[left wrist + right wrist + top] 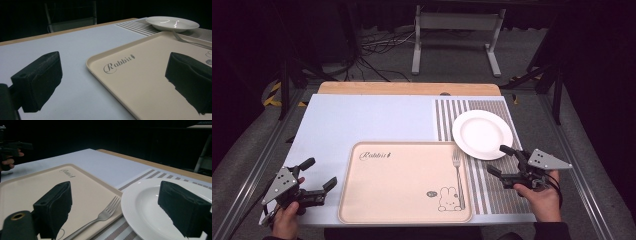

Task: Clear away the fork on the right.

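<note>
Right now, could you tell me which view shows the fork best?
The right gripper view: the fork lies close, tines and handle clear on the tray. The high view shows it small; the left gripper view catches just its tines.

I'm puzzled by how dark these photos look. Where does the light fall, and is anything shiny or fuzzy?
High view: the table is evenly lit, the floor and room beyond are dim. Left gripper view: glare streaks on the white plate; the near black jaws look soft. Right gripper view: black background, a dull gleam on the fork, jaws blurred.

The tray (150, 82) bears the word "Rabbit" in script.
</note>
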